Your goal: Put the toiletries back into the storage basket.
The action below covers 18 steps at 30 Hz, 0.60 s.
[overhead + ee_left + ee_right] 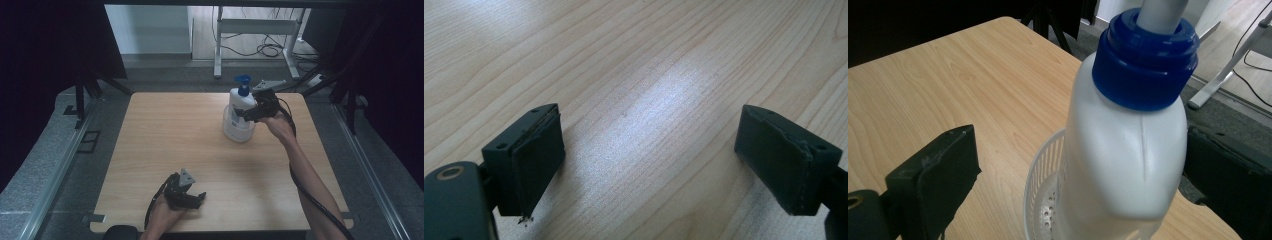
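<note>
Work in hand: the right gripper (250, 113) is reaching around a white pump bottle (242, 104) that is standing in a small white basket (236, 132) at the far right part of the table (165, 145).
Right fingers: standing wide, one finger (943, 175) well clear on one side of the bottle (1128, 165), the other dark and close by its opposite flank; whether that one is touching cannot be told. Nothing is being gripped yet.
Left gripper (192, 199): resting low at the near edge of the table, fingers (531, 160) spread wide over bare wood, holding nothing.
Advice for the step: judged from here, the fingers should be closing on the broad shoulder of the bottle, below the cap, squarely across the body so it is not twisting out. The lift should be going straight up, so the bottle is clearing the basket (1045, 195) without dragging it along. The free gripper could be steadying the basket rim if it is rising.
Bottle, appearance: white, smooth plastic with a faint seam down the side, a blue screw cap (1145, 57) and a blue pump head (243, 79); upright, its base hidden inside the basket.
Basket, appearance: round, white, perforated wall and floor.
</note>
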Available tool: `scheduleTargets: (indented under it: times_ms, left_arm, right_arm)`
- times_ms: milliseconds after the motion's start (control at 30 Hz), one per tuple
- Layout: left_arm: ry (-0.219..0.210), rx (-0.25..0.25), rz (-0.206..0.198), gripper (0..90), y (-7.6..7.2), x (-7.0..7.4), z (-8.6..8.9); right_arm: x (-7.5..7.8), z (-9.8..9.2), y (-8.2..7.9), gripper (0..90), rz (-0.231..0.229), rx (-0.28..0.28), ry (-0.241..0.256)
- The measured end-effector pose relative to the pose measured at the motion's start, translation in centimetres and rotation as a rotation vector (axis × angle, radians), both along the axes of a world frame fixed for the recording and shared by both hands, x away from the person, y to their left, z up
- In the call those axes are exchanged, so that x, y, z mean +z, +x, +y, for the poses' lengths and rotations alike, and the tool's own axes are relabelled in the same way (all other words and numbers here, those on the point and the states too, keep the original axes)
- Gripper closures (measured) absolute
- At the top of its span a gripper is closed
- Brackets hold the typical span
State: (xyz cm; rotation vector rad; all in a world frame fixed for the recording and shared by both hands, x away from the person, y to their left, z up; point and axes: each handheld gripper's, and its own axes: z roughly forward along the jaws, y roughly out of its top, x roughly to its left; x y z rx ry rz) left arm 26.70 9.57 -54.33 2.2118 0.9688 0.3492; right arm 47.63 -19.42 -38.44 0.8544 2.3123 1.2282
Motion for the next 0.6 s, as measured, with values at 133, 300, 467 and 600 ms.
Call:
scheduleTargets:
  times_ms: [133, 300, 467, 600]
  left_arm:
    - [0.000, 0.000, 0.000, 11.7, 0.0, 0.0, 0.0]
    - [0.000, 0.000, 0.000, 11.7, 0.0, 0.0, 0.0]
    - [0.000, 0.000, 0.000, 11.7, 0.0, 0.0, 0.0]
    - [0.000, 0.000, 0.000, 11.7, 0.0, 0.0, 0.0]
  right_arm:
    - [0.0, -0.1, -0.4, 1.7, -0.001, -0.003, -0.007]
    - [-0.1, -0.5, -0.7, 1.8, 0.001, -0.006, -0.005]
    - [0.1, -0.9, -1.2, 1.8, -0.002, -0.003, 0.001]
    - [0.3, -1.2, -1.6, 1.8, -0.005, 0.001, -0.001]
